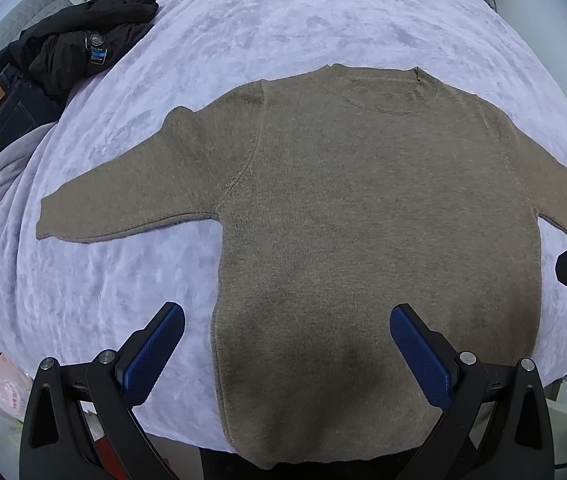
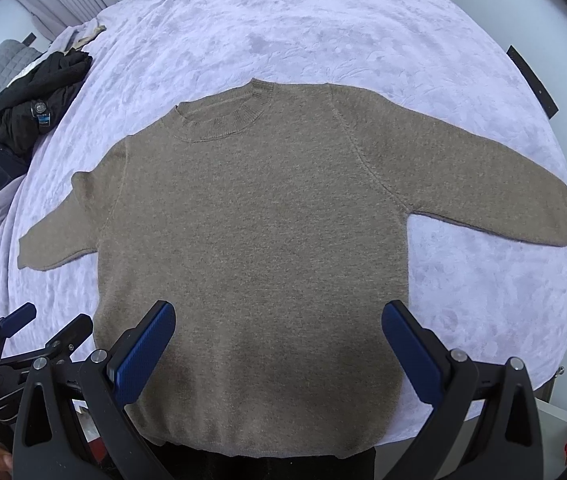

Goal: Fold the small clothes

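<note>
Sweater (image 1: 363, 240) flat on bed cover (image 1: 283, 20), neck at 12 o'clock; clothes pile (image 1: 63, 52) at 10 o'clock.

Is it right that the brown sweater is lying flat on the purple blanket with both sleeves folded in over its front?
Not quite. The brown sweater does lie flat on the purple blanket, but both sleeves are spread out to the sides, not folded in. The right wrist view shows the two sleeves stretched wide.

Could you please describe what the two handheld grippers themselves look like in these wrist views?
Both match: the left gripper and right gripper each have two black angular plastic arms with triangular cut-outs and silver round pivot bolts. The jaws carry flat, dark-blue pads with a fine textured grid. No cables or sleeves show.
</note>
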Demonstrator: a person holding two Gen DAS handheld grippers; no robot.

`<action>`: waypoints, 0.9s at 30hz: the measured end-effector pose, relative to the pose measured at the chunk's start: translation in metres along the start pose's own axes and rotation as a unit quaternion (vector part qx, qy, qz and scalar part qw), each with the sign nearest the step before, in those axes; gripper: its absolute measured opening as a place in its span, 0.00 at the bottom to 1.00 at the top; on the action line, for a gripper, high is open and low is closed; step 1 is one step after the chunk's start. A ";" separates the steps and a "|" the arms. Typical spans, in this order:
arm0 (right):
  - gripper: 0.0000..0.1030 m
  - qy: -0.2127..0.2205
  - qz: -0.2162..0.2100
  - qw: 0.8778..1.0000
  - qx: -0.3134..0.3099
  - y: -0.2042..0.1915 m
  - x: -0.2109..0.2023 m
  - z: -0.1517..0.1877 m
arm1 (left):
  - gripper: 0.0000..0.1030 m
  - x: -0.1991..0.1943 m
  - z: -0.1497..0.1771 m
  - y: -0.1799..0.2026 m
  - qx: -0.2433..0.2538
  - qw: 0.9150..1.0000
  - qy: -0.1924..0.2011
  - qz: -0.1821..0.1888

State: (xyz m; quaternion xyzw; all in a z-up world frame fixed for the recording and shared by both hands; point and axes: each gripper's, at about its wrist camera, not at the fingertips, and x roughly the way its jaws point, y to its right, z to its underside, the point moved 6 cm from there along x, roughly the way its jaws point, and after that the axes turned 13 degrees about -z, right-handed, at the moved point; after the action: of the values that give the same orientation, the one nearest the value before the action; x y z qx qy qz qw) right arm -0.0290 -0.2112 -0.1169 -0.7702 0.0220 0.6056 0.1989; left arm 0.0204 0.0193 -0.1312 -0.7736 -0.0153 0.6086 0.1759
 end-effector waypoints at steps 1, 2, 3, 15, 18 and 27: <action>1.00 -0.001 -0.001 1.000 0.000 0.000 0.001 -0.001 | 1.00 0.002 0.000 0.000 0.000 1.000 -0.001 0.001; 1.00 -0.001 -0.002 1.000 0.000 0.000 0.002 -0.001 | 1.00 0.004 0.000 0.000 -0.001 1.000 -0.003 0.001; 1.00 -0.001 -0.003 1.000 0.000 0.000 0.004 -0.002 | 1.00 0.007 0.000 0.000 -0.002 1.000 -0.006 0.001; 1.00 0.015 -0.006 1.000 0.014 0.008 0.031 -0.008 | 1.00 0.041 -0.001 0.006 -0.008 1.000 -0.022 0.004; 1.00 0.010 -0.008 1.000 0.008 0.012 0.043 -0.010 | 1.00 0.053 -0.001 0.008 -0.013 1.000 -0.026 0.007; 1.00 0.012 -0.004 1.000 -0.019 0.018 0.077 -0.008 | 1.00 0.087 0.000 0.010 -0.037 0.999 -0.033 0.012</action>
State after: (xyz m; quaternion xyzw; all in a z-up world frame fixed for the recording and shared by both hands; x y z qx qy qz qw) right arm -0.0059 -0.2145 -0.1927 -0.7812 0.0096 0.5957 0.1865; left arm 0.0411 0.0305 -0.2152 -0.7593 -0.0341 0.6347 0.1394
